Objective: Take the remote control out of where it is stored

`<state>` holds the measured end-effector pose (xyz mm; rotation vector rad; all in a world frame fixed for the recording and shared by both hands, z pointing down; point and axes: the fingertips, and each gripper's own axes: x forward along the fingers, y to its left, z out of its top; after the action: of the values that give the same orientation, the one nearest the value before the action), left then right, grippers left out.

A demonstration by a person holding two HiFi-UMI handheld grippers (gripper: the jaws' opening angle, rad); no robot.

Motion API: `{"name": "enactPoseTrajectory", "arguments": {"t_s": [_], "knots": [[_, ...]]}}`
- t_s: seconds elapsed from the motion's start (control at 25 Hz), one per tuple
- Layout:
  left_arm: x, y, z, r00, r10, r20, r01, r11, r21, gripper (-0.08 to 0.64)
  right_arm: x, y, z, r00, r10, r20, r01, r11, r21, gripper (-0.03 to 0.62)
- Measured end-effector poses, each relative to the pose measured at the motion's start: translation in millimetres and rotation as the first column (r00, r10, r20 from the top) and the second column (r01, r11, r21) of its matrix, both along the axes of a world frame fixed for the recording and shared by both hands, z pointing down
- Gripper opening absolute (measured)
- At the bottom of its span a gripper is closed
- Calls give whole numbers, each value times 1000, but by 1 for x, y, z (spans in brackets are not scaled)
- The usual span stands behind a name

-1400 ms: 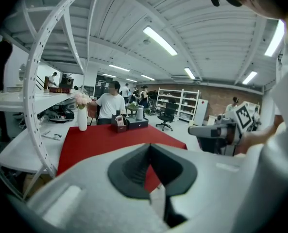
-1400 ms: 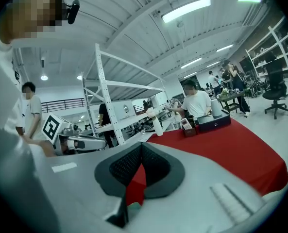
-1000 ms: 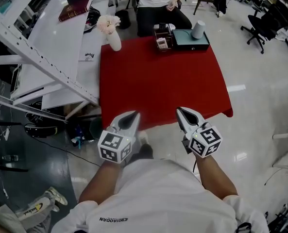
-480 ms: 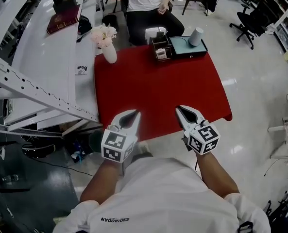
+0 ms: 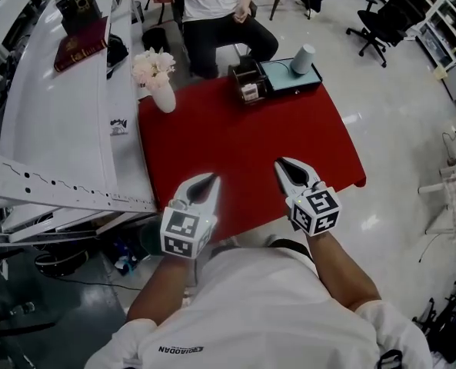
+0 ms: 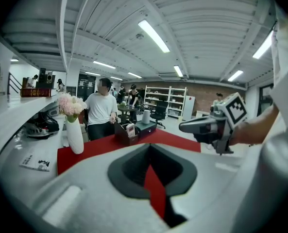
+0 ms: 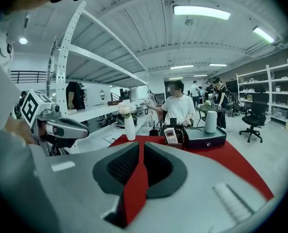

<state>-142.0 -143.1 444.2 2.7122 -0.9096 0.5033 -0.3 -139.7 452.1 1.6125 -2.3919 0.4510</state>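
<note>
Not started: remote (image 5: pixel 249 91) sat stored at worktop's (image 5: pixel 243 152) 12 o'clock; left gripper (image 5: pixel 210 180) clenched empty, right gripper (image 5: pixel 281 163) just easing open, empty.

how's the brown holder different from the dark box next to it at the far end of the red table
The brown holder is open-topped, with the remote control standing upright in it; the dark box is closed, with a teal top. The holder is narrower and taller, the box wider and lower. The box carries a white cylinder; nothing sits on top of the holder. Both stand side by side at the red table's far end.
</note>
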Motion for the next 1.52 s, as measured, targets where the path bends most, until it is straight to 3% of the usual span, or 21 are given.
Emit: {"name": "enactPoseTrajectory", "arguments": {"t_s": [0.16,0.4,0.64,0.84,1.16,1.36,1.52], "knots": [[-2,-14,3,1000,-7,-7,7,1000,-11,2,3,-24,1,999,4,-53,-3,1000,9,51],[-5,-30,12,999,-42,10,42,999,-33,2,7,-69,14,978,-57,-201,61,998,11,71],[-2,-42,21,992,-129,10,130,990,-52,2,13,-122,28,916,-179,-360,186,982,-17,92],[5,-53,44,980,-198,19,199,973,-117,2,29,-173,49,867,-241,-436,244,969,-52,101],[17,-58,48,962,-270,37,273,952,-138,2,42,-237,78,751,-369,-548,362,924,-126,132],[24,-59,49,958,-281,54,286,948,-139,2,38,-262,99,628,-470,-621,453,869,-199,146],[27,-57,52,955,-291,63,297,943,-148,2,37,-275,103,583,-511,-632,492,841,-226,172]]}}
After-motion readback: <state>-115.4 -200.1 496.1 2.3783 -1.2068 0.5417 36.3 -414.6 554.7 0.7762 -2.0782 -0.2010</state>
